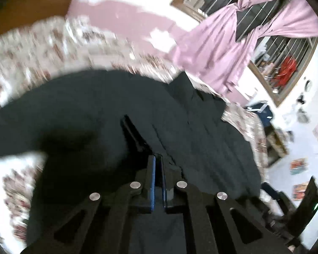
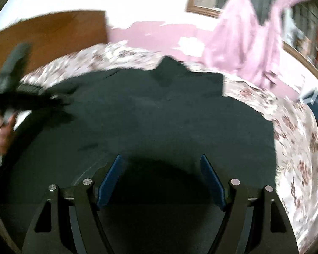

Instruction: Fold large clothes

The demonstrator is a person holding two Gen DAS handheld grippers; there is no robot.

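Observation:
A large dark garment [image 1: 95, 110] lies spread over a floral bedsheet [image 1: 42, 48]. My left gripper [image 1: 158, 158] is shut, and a raised ridge of the dark cloth runs right into its blue pads [image 1: 152, 173]. In the right wrist view the same garment [image 2: 159, 110] fills the middle, its collar end pointing toward the far wall. My right gripper [image 2: 160, 156] hovers low over its near part with the jaws wide open and nothing pinched. The left gripper [image 2: 31, 99] appears blurred at the garment's left edge, with a hand [image 2: 3, 131] behind it.
The floral bedsheet [image 2: 296, 148] shows around the garment to the right and far side. Pink curtains [image 1: 222, 48] hang at a barred window [image 1: 282, 63] beyond the bed. A brown wooden panel [image 2: 53, 33] stands at the far left. Clutter lies on the floor [image 1: 296, 165] at right.

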